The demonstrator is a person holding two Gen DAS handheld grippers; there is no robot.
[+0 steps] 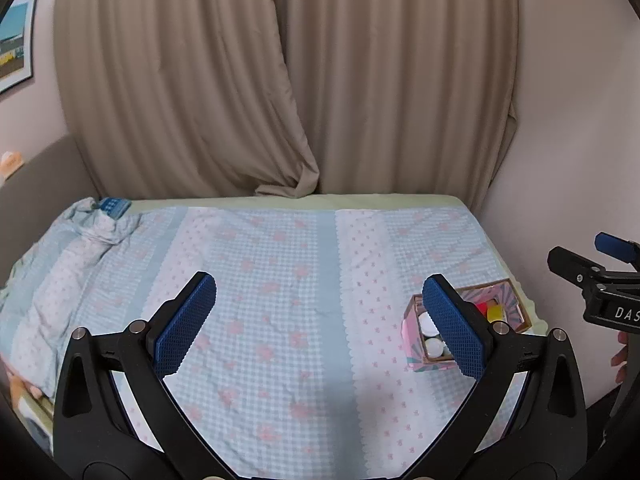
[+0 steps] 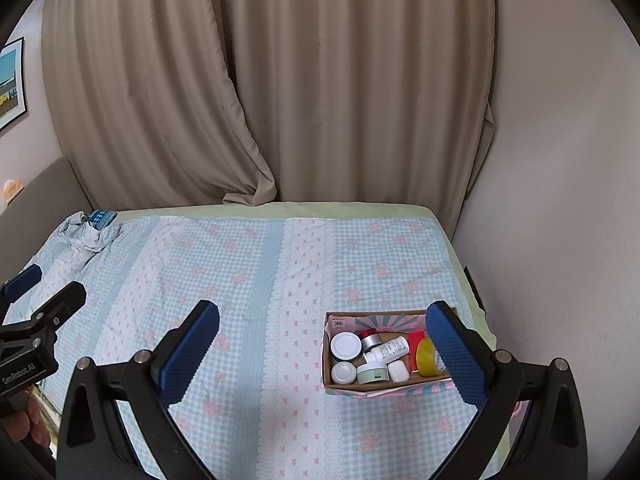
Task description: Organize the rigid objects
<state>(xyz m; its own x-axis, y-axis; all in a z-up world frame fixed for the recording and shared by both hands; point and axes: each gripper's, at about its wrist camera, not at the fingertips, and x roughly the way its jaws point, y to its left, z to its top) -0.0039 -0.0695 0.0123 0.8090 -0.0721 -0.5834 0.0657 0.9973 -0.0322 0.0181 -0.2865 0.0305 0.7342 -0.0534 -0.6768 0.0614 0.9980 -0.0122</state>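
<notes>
Both grippers, left [image 1: 318, 322] and right [image 2: 322, 350], hang over the bed [image 2: 240, 280] with fingers spread wide, holding nothing. Jars, a bottle and tape rolls all sit inside the box [image 2: 384, 389] near the bed's right edge. Nothing loose shows elsewhere, so the sorting looks finished.

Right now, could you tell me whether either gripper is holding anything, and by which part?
Nothing is held. The left gripper and right gripper are both open above the checked bedspread, with the jars in the pink cardboard box.
</notes>
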